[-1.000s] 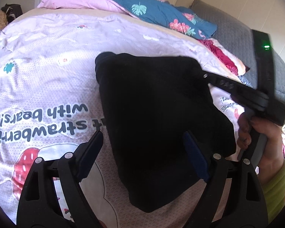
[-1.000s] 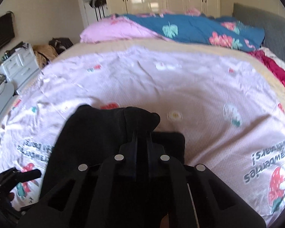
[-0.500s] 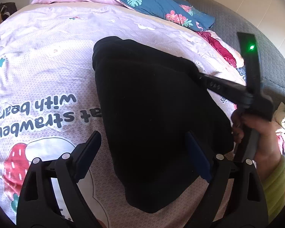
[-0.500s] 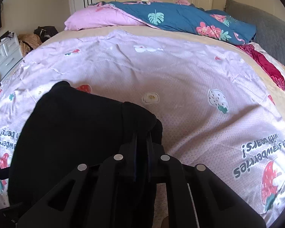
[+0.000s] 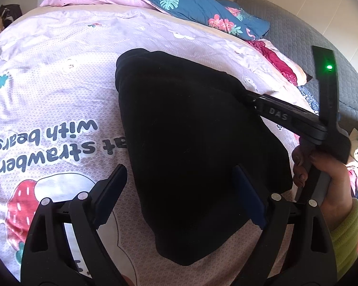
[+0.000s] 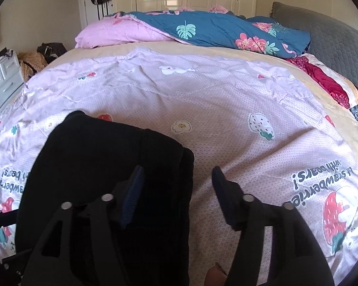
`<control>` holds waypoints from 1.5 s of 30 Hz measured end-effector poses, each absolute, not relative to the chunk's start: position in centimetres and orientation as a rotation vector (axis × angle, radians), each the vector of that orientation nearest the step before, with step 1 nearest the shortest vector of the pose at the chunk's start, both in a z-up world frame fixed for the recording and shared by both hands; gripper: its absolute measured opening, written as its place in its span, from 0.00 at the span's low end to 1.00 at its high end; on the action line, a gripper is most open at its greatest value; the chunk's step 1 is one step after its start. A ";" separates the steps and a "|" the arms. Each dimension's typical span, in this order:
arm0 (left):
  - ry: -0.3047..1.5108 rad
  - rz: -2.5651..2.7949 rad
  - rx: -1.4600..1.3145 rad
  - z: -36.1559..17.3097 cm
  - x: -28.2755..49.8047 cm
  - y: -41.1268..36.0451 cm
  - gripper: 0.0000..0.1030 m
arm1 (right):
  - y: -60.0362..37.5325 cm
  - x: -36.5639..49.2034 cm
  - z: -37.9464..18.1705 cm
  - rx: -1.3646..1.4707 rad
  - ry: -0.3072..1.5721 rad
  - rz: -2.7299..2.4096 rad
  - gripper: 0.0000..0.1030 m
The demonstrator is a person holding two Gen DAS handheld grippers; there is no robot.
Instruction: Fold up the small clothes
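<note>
A black garment [image 5: 191,131] lies folded on the pink strawberry-print quilt [image 5: 59,83]. My left gripper [image 5: 179,190] hangs open over its near end, with the left finger above the quilt and the right finger above the cloth, pressing nothing. In the right wrist view the garment [image 6: 95,162] fills the lower left. My right gripper [image 6: 177,174] is opening over its right edge: the folded edge lies between the jaws, and the pads are off it. From the left wrist view the right gripper [image 5: 250,97] reaches the garment's far right corner, held by a hand [image 5: 322,178].
A blue floral duvet [image 6: 214,31] and a pink pillow [image 6: 119,33] lie at the far end of the bed. A red blanket [image 6: 322,81] and a grey headboard [image 6: 334,43] are on the right. White drawers [image 6: 2,76] stand left of the bed.
My right gripper was shut on the garment's edge and has now opened, leaving the edge lying on the bed. The left gripper has stayed open in place.
</note>
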State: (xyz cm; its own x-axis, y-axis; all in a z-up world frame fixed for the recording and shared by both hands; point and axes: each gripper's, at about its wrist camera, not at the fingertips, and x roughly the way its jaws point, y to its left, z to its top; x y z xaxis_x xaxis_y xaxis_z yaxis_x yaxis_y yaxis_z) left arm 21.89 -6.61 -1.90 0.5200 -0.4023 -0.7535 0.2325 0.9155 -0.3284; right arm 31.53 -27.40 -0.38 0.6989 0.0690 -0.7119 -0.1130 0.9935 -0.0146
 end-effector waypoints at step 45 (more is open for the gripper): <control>0.704 -0.280 -0.116 4.3 12.1 -4.0 0.91 | -29.8 10.9 4.0 0.049 0.519 0.076 0.96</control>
State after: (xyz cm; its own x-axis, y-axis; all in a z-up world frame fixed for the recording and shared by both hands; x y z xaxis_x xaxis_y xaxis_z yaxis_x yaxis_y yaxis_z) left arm 12.13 -4.04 4.28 0.7271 -0.2920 -0.6213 0.2142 0.9563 -0.1988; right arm 10.87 -29.80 3.98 0.8657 0.0845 -0.4935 -0.0598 0.9960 0.0656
